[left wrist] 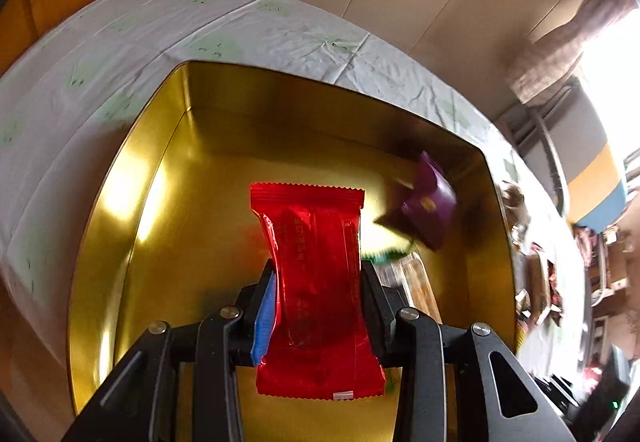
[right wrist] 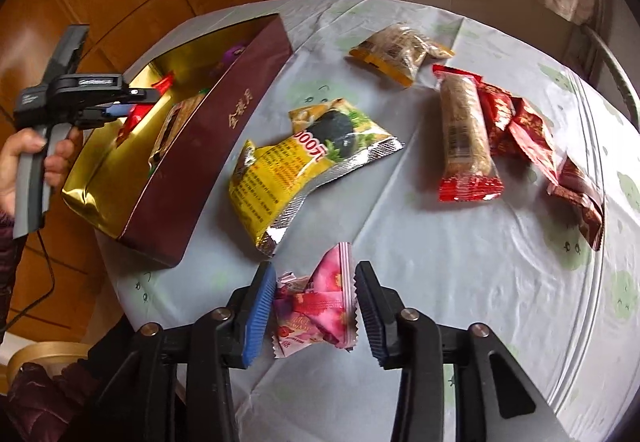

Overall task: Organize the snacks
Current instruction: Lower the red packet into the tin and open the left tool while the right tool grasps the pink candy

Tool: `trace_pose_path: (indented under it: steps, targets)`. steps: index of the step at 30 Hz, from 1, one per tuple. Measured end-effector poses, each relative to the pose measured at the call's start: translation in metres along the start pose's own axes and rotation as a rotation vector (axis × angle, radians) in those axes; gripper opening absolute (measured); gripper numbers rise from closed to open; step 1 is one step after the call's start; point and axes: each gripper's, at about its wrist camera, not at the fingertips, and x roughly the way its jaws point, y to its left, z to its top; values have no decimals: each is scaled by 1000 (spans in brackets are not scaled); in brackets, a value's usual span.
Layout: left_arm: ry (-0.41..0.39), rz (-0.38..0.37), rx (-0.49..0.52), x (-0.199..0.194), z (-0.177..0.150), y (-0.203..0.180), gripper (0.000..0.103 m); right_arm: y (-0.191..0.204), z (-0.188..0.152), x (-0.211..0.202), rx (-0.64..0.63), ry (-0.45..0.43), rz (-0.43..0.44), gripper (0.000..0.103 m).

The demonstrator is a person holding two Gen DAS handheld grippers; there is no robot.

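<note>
My left gripper [left wrist: 318, 278] is shut on a red snack packet [left wrist: 316, 282] and holds it above the gold-lined box [left wrist: 132, 226]. A purple packet [left wrist: 424, 210] and a clear-wrapped bar [left wrist: 416, 282] lie inside at the right. In the right wrist view the same box [right wrist: 208, 146], maroon outside, sits at the table's left with the left gripper [right wrist: 132, 110] over it. My right gripper [right wrist: 316, 306] is open around a pink packet [right wrist: 316, 306] on the table; its pads stand just apart from the wrapper.
On the white tablecloth [right wrist: 460, 262] lie a yellow bag [right wrist: 288, 166], a brown-and-yellow packet [right wrist: 400, 50], a red-ended bar [right wrist: 466, 134] and several dark red packets [right wrist: 532, 134]. A chair [right wrist: 612, 70] stands at the far right. The round table's edge curves near the box.
</note>
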Motion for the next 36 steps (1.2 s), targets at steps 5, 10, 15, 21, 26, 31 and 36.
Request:
trace_pose_path:
  steps: [5, 10, 15, 21, 26, 31, 36]
  targets:
    - [12, 58, 48, 23, 25, -14, 39, -10, -1, -2, 21, -4, -1, 53]
    - [38, 96, 121, 47, 41, -32, 39, -18, -1, -4, 42, -21, 3, 53]
    - [23, 107, 166, 54, 47, -44, 40, -24, -4, -11, 64, -38, 13, 54]
    - [15, 103, 167, 54, 47, -53, 45, -25, -4, -18, 82, -52, 10, 56]
    - [-20, 105, 169, 44, 42, -59, 55, -24, -9, -23, 105, -65, 21, 67]
    - [-77, 109, 169, 24, 37, -60, 60, -18, -11, -22, 92, -65, 17, 67]
    - [-136, 108, 159, -1, 23, -61, 61, -12, -13, -15, 63, -51, -27, 67]
